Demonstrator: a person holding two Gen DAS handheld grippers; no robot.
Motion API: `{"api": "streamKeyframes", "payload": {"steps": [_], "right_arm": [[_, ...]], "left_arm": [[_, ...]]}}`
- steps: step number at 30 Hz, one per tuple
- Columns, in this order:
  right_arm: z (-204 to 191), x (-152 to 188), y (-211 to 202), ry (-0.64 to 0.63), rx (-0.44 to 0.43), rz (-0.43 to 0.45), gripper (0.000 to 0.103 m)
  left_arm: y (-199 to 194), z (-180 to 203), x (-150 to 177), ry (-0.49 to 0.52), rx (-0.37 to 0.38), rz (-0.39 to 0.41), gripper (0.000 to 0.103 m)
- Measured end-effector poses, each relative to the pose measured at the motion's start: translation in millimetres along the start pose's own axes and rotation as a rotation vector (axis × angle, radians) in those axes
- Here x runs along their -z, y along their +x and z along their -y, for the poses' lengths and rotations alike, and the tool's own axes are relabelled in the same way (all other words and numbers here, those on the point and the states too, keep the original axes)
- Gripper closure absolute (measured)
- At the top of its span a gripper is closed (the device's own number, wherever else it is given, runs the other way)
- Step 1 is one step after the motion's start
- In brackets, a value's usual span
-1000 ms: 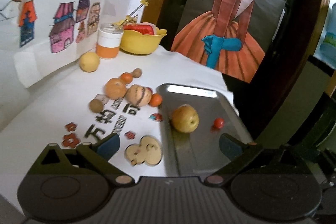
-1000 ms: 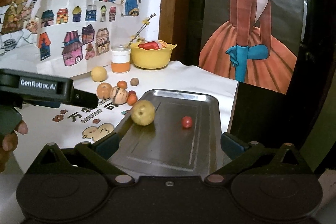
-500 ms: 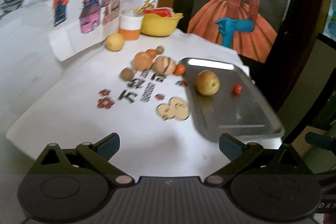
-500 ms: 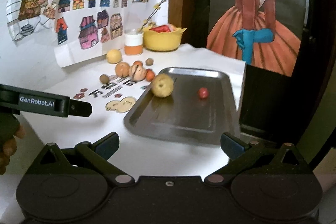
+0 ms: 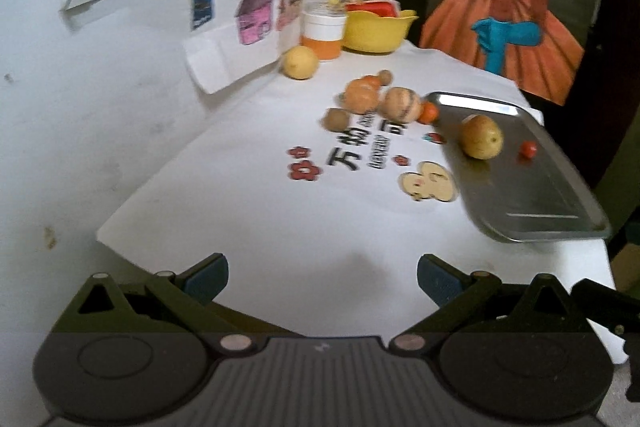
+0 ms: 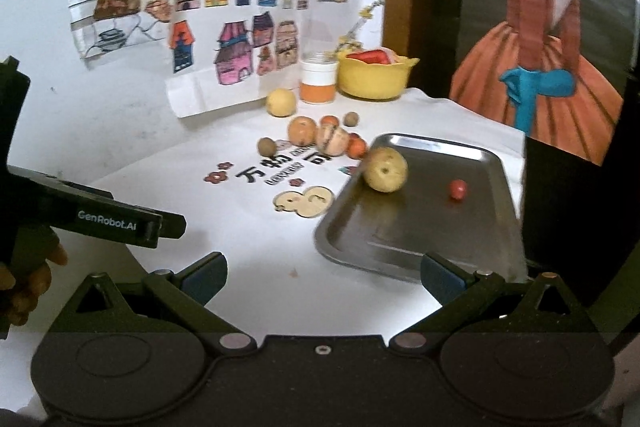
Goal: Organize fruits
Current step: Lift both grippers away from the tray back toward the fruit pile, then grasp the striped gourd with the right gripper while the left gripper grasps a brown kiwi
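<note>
A metal tray [image 5: 532, 195] [image 6: 412, 231] lies on the right of the white table and holds a yellow pear [image 5: 481, 136] [image 6: 385, 169] and a small red fruit [image 5: 529, 148] [image 6: 457, 189]. Left of the tray, loose fruits cluster: an orange [image 5: 359, 95] [image 6: 302, 130], a striped peach [image 5: 401, 103] [image 6: 332, 141], a small tangerine [image 5: 428, 113] [image 6: 357, 146], a brown kiwi [image 5: 335, 119] [image 6: 266, 146] and a lemon [image 5: 300, 62] [image 6: 281, 101]. My left gripper [image 5: 322, 277] and right gripper [image 6: 323, 273] are both open and empty, well back over the table's near edge.
A yellow bowl [image 5: 376, 31] [image 6: 374, 77] and an orange-and-white jar [image 5: 323, 35] [image 6: 318, 83] stand at the back by the wall. Drawings hang on the left wall. A gourd-shaped sticker [image 5: 430, 181] lies beside the tray. A hand [image 6: 28, 279] holds the left gripper's body at the left edge.
Both grippers have drawn back from the tray toward the table's near edge, staying open. The fruits and the tray look smaller and have not moved.
</note>
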State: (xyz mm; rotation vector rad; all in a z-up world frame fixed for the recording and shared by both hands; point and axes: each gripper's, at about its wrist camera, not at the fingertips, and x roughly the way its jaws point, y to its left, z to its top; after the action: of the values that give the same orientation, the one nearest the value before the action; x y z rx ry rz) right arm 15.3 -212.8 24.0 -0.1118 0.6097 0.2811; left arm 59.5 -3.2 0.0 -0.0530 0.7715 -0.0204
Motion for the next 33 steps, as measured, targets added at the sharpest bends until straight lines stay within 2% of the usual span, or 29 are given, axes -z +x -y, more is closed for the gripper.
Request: {"api": "streamKeyframes", "payload": {"steps": [7,11,18,24,30,33], "right_arm": [[-5,-17,13,-0.049,-0.024,-0.005,0.001],[1,-32,19,-0.068,-0.031,0.016,0.001],[16,-62,42,-0.11,-0.031,0.054,0.001],[20,-80,70,-0.235,0.021,0.06,0.001],[25,-103,98,-0.326,0.025,0.076,0.001],[26,-111,124,-0.373,0.035,0.045,0.001]], "left_arm": [[9,-20,-13,-0.008,-0.067,-0.019,0.001],[13,-28,-28,-0.021,-0.078,-0.01,0.001],[33,-35,-60,-0.054,-0.036,0.021,0.0],[59,-32,-81,-0.053,-0.008,0.024,0.001],[85,-29,-101,-0.049,0.03,0.036,0.0],[101,-26,-108,-0.04,0.05,0.043,0.001]]}}
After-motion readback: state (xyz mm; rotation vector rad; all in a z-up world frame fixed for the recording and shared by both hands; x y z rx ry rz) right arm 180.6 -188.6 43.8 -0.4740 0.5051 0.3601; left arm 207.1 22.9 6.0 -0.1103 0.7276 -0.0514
